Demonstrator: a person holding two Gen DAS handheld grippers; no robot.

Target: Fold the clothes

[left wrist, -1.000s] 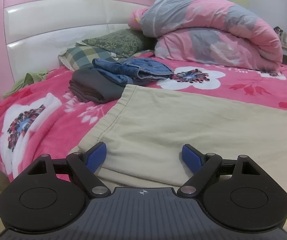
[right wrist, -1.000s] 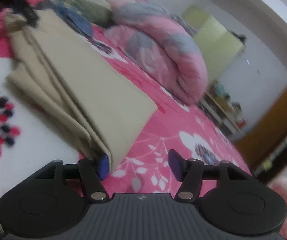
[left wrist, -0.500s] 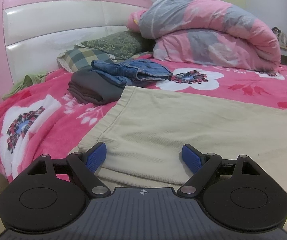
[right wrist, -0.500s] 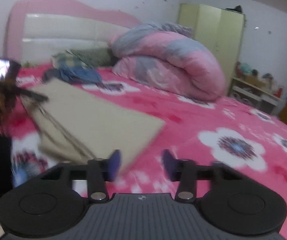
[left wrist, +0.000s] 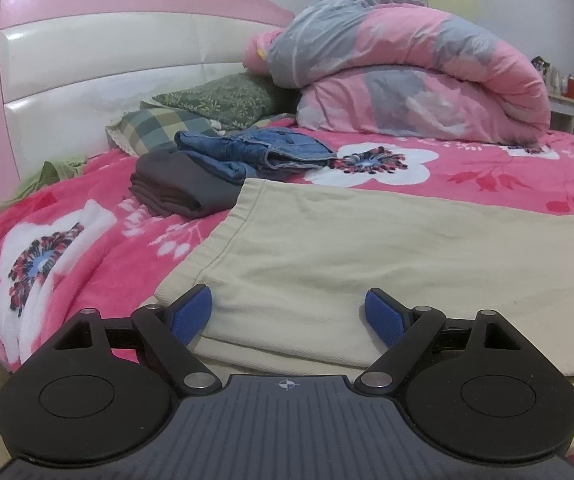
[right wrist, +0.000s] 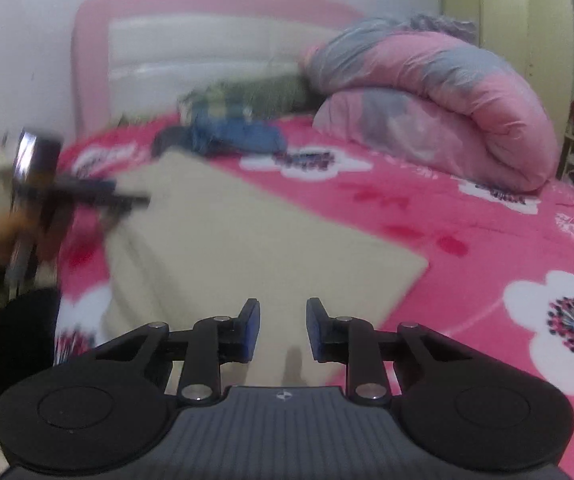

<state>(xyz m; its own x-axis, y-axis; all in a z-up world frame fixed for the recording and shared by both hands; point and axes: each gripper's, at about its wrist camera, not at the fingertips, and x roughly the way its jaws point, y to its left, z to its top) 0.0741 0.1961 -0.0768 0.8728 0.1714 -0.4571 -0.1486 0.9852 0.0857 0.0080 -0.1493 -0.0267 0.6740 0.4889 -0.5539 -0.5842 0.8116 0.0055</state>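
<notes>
Folded beige garment (left wrist: 387, 256) flat on the pink floral bedspread (left wrist: 87, 216), near the bed's edge; left gripper (left wrist: 289, 314) at its near edge, jaws wide apart, nothing clamped; right gripper (right wrist: 283, 330) above the cloth, jaws closing, nothing between them; folded jeans (left wrist: 255, 154) and grey garment (left wrist: 179, 188) stacked just beyond.

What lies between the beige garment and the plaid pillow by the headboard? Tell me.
In the left wrist view, two folded pieces lie between the beige garment and the plaid pillow: a dark grey one and blue jeans.
</notes>
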